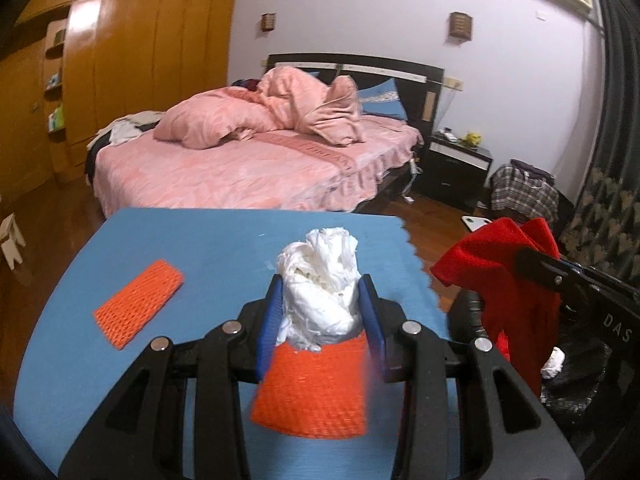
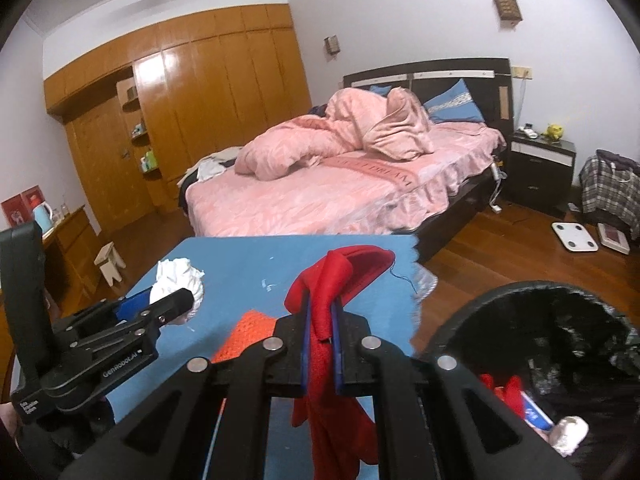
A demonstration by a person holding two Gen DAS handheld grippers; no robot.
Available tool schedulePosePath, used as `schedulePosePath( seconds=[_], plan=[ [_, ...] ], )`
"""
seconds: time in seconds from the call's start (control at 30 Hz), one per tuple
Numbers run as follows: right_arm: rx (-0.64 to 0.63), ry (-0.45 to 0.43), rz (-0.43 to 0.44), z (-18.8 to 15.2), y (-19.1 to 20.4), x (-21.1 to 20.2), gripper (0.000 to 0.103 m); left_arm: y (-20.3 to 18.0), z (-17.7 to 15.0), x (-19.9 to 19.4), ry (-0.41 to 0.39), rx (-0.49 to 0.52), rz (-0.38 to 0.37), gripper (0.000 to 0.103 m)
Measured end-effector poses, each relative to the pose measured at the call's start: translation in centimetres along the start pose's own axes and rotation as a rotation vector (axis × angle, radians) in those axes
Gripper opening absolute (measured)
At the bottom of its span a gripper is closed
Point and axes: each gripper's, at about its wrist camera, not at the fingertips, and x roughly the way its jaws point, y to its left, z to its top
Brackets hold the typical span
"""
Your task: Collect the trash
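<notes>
Left tool — blue pads closed tight on a white paper wad, held just above the blue table. Directly under the wad an orange foam net lies on the table, looking blurred. A second orange net lies flat on the table, to the left of the wad and apart from it.

Right tool — pads pinched on a red cloth; the cloth bunches above the pads and hangs limp below them, over the table's right edge.

To the right of the table, lower down, a black bin stands open, lined with a black bag. Inside it: a white crumpled scrap, something red, a blue-and-white wrapper.

Beyond the table, a bed with pink bedding.
</notes>
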Motion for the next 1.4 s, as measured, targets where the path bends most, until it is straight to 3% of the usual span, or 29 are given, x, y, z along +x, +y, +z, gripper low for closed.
schedulePosePath(
  seconds=[0.87,1.3,1.4],
  plan=[
    [0.081,-0.035,-0.229,-1.3,-12.9,-8.3,0.008,-17.7,0.0,2.1,-0.003,0.185,-0.298,0.037],
    [0.130,-0.014,-0.308,-3.4,-17.7,-9.8,0.008,-23.6,-1.7,5.4,0.054,0.231,-0.367,0.037],
    [0.137,-0.003,-0.323,-3.8,-18.4,-9.7,0.009,-24.1,-2.0,6.0,0.074,0.237,-0.384,0.043]
  ],
)
